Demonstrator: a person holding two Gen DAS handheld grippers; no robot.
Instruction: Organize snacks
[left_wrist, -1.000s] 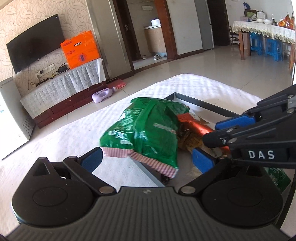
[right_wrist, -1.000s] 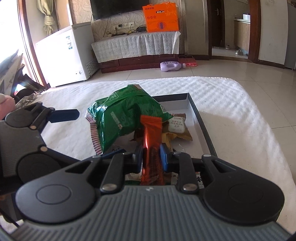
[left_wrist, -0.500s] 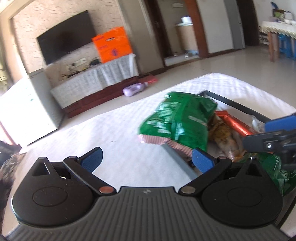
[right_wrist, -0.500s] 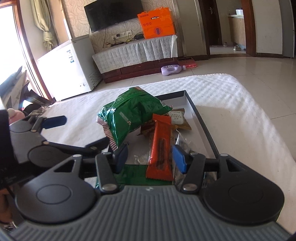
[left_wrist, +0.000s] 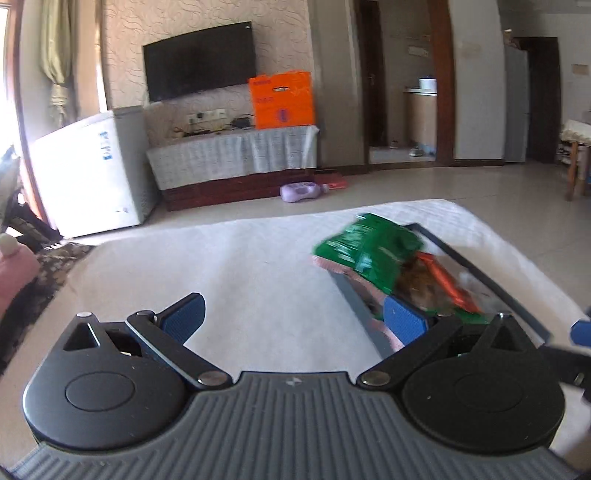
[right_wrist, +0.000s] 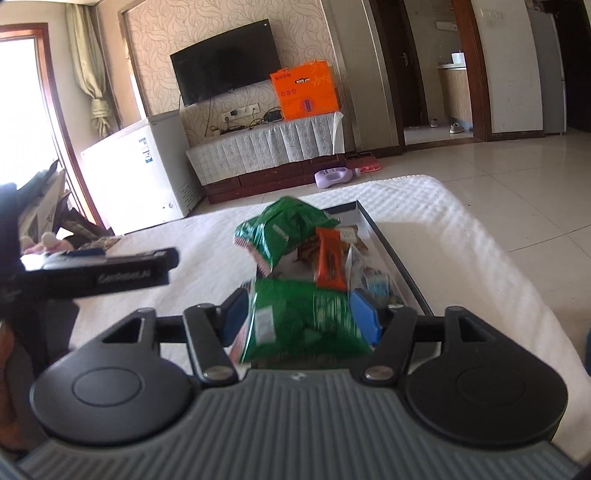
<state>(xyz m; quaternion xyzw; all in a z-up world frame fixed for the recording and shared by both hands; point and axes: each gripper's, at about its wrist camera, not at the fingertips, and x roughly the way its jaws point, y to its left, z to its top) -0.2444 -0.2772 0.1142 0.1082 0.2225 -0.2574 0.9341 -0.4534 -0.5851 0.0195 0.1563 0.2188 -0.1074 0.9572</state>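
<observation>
Right gripper spread wide around a green bag at the tray's near end, contact unclear through blur. Orange bar lies in the tray. Left gripper wide, empty, over the white cloth.

A dark television hangs on a swirl-patterned wall. Below it stands a low cabinet draped in pale cloth, with an orange box on top, right of the television. A white chest freezer sits left of the cabinet. In front of the cabinet a purple bottle lies on the glossy tiled floor.
</observation>
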